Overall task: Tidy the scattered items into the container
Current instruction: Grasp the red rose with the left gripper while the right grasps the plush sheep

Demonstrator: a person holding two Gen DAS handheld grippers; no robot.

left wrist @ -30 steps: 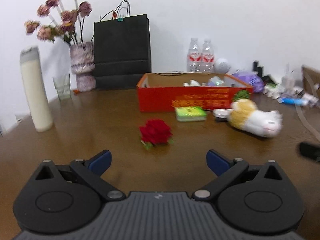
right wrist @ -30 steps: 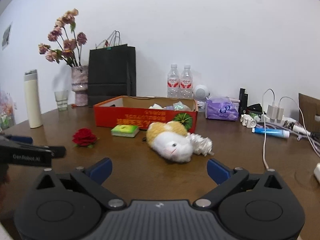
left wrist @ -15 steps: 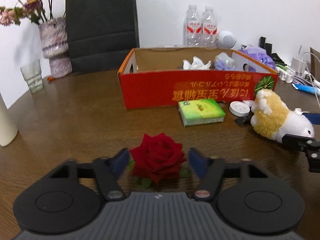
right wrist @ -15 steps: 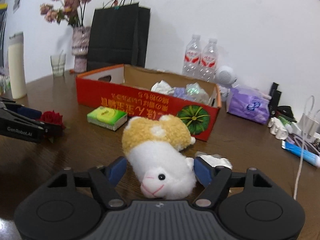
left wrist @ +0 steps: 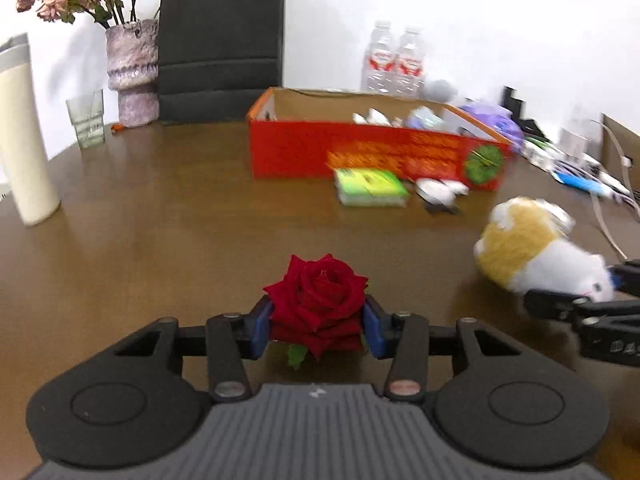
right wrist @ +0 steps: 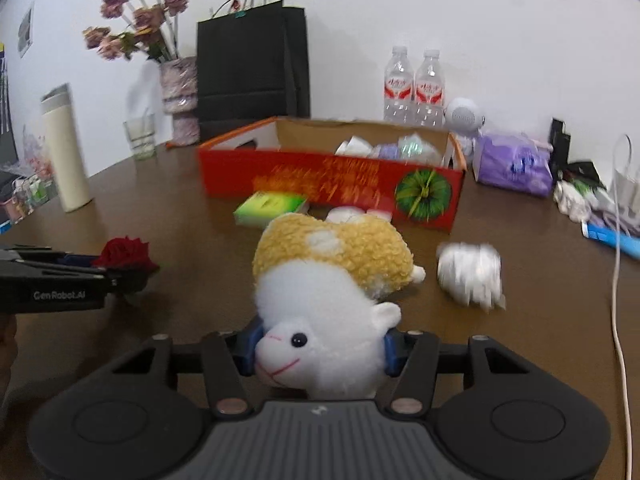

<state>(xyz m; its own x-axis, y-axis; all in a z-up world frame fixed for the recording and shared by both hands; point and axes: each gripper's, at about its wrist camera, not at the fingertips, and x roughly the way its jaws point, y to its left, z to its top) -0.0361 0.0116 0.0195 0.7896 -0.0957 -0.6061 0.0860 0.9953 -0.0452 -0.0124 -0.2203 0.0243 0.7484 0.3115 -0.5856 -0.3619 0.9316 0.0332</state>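
Observation:
My left gripper (left wrist: 318,326) is shut on a red rose (left wrist: 316,300) and holds it just above the brown table. My right gripper (right wrist: 320,346) is shut on the head of a yellow-and-white plush sheep (right wrist: 332,276). The sheep also shows at the right of the left wrist view (left wrist: 532,252). The red cardboard box (left wrist: 360,152) stands at the back, open on top, with crumpled white and purple items inside. A green packet (left wrist: 370,188) and a small white round item (left wrist: 438,192) lie in front of the box. A crumpled white wad (right wrist: 470,274) lies right of the sheep.
A cream tumbler (left wrist: 24,132), a glass (left wrist: 86,118), a flower vase (left wrist: 130,72) and a black paper bag (left wrist: 220,40) stand at the back left. Two water bottles (right wrist: 414,86), a purple tissue pack (right wrist: 514,164), cables and a blue tube (right wrist: 616,238) crowd the right.
Both grippers have closed, the left on the rose and the right on the sheep's head. Both views have shifted and show motion blur in the background.

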